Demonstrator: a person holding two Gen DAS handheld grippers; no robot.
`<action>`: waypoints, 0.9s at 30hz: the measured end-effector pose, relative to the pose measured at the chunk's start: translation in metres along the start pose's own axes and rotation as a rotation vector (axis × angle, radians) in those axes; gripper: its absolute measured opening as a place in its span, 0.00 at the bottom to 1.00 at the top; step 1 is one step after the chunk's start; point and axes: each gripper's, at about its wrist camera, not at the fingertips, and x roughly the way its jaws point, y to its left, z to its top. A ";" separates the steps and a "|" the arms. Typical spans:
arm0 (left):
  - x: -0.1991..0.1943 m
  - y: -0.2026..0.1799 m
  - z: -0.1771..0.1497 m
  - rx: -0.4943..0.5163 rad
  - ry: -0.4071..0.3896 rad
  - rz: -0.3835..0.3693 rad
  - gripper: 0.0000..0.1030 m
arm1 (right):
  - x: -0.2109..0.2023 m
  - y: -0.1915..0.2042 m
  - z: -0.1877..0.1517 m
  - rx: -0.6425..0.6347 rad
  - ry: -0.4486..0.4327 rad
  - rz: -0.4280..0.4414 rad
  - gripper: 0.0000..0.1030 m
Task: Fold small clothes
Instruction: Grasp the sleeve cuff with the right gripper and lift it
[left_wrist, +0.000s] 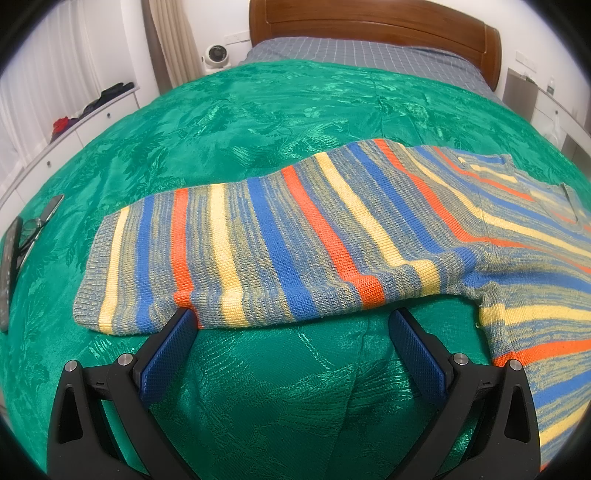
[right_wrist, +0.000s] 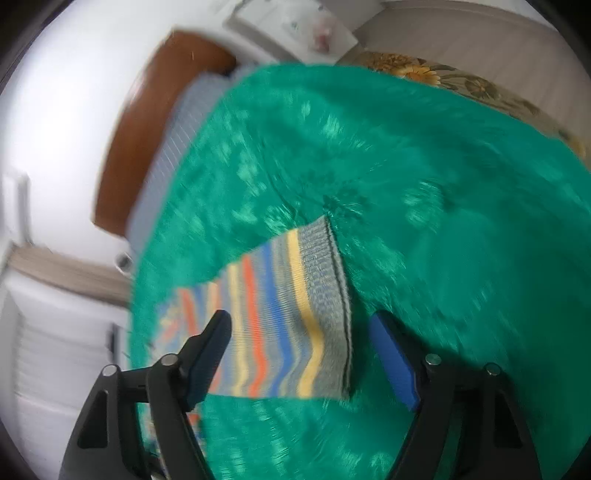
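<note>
A striped knit sweater (left_wrist: 295, 236) in blue, orange, yellow and grey lies spread on a green bedspread (left_wrist: 258, 122). My left gripper (left_wrist: 291, 317) is open, its blue-padded fingers at the near edge of the sweater's sleeve, the left fingertip (left_wrist: 183, 321) touching the fabric edge. In the blurred right wrist view, my right gripper (right_wrist: 301, 325) is open above the sweater's (right_wrist: 280, 317) ribbed cuff end, holding nothing.
Glasses and a remote (left_wrist: 14, 251) lie at the left edge of the bedspread. A wooden headboard (left_wrist: 369, 22) and grey checked sheet (left_wrist: 351, 51) are beyond. White drawers (left_wrist: 74, 125) stand to the left, a small fan (left_wrist: 216, 55) by the wall.
</note>
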 end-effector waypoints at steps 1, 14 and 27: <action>-0.001 0.000 -0.001 -0.001 0.000 0.000 1.00 | 0.005 0.001 0.002 -0.009 0.007 -0.019 0.74; -0.005 -0.004 -0.006 -0.001 -0.001 -0.001 1.00 | -0.027 0.116 -0.007 -0.225 -0.036 0.107 0.05; -0.004 -0.004 -0.006 -0.001 -0.001 -0.001 1.00 | 0.129 0.382 -0.158 -0.648 0.250 0.259 0.13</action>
